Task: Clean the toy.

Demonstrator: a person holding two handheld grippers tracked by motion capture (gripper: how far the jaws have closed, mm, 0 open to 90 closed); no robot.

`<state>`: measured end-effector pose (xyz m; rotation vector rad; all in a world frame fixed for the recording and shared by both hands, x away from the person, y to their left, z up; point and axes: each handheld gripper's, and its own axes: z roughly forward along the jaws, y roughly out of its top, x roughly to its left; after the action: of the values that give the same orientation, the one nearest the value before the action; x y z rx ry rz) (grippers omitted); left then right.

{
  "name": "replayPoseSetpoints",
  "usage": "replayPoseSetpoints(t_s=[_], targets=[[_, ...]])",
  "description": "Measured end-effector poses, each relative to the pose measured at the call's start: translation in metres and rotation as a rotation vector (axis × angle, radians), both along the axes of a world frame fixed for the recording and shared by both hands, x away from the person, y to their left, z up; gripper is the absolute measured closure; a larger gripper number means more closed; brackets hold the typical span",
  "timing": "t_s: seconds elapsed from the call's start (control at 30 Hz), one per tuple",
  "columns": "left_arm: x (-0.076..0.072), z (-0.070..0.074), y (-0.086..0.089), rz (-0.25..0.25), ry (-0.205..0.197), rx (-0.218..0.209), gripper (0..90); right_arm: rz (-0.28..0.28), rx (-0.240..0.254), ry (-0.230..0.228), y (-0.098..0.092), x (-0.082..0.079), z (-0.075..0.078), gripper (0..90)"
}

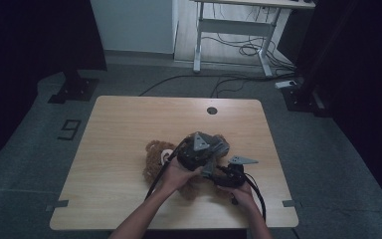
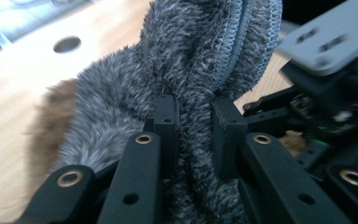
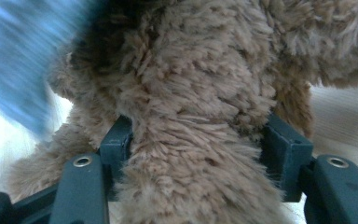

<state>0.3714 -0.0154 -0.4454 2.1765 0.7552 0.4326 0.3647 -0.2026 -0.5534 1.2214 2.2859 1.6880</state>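
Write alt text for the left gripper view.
Two black jaws of the left gripper pinch a fold of fuzzy grey fabric with a stitched edge. Brown teddy bear fur lies behind on the wooden table; the right gripper sits alongside.

Grey floor, wooden table, white desk frame, dim light.

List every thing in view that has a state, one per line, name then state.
Left gripper: shut on a fold of the grey fleece garment.
Right gripper: shut on a limb of the teddy bear.
Grey fleece garment: bunched, pinched and lifted at its seamed edge, partly on the bear.
Teddy bear: lying on the table, head toward the left.
Table: bare wood around the bear, cable hole uncovered.
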Motion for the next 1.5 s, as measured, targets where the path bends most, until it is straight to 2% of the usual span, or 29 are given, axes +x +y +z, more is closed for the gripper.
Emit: replayPoseSetpoints(t_s=[0.07, 0.13, 0.23, 0.37, 0.47, 0.57, 0.8, 0.97, 1.0, 1.03, 1.1, 1.27, 1.5], targets=[[0.007, -0.008, -0.003, 0.014, 0.01, 0.008, 74.2, -0.001, -0.004, 0.0, 0.0, 0.0, 0.0, 39.0], [0.012, -0.008, 0.003, 0.027, 0.029, -0.01, 74.5, -0.025, 0.01, 0.008, 0.0, 0.0, 0.0, 39.6], [0.012, -0.007, 0.009, 0.039, 0.023, -0.008, 74.6, -0.026, 0.004, 0.002, 0.001, 0.0, 0.0, 39.8], [0.016, -0.005, 0.03, 0.101, 0.014, 0.01, 74.6, -0.025, 0.003, 0.003, 0.001, 0.0, 0.0, 40.3], [0.02, -0.007, 0.051, 0.148, 0.032, 0.008, 74.7, -0.027, -0.001, -0.001, 0.001, 0.0, 0.0, 40.7], [0.017, -0.007, 0.066, 0.159, 0.029, 0.0, 74.6, -0.027, -0.004, -0.007, 0.002, 0.0, 0.0, 41.0], [0.003, 0.001, 0.094, 0.166, -0.009, -0.032, 74.6, -0.026, -0.025, -0.017, 0.005, -0.001, 0.0, 42.5], [-0.003, 0.008, 0.114, 0.199, -0.04, -0.042, 74.8, -0.023, -0.024, -0.013, 0.004, -0.001, 0.0, 43.6], [-0.006, 0.01, 0.126, 0.219, -0.049, -0.05, 74.8, -0.023, -0.022, -0.011, 0.004, -0.001, 0.0, 44.1], [-0.006, 0.01, 0.126, 0.219, -0.049, -0.05, 74.9, -0.023, -0.022, -0.011, 0.004, -0.001, 0.0, 44.1], [-0.007, 0.011, 0.139, 0.252, -0.059, -0.046, 74.9, -0.02, -0.02, -0.005, 0.004, 0.0, 0.0, 45.7], [-0.012, -0.001, 0.175, 0.294, -0.001, -0.081, 75.1, -0.024, -0.014, -0.001, 0.003, 0.0, -0.001, 48.3], [-0.019, -0.017, 0.197, 0.323, 0.025, -0.106, 75.6, -0.023, -0.015, -0.002, 0.003, 0.0, -0.001, 48.5]])
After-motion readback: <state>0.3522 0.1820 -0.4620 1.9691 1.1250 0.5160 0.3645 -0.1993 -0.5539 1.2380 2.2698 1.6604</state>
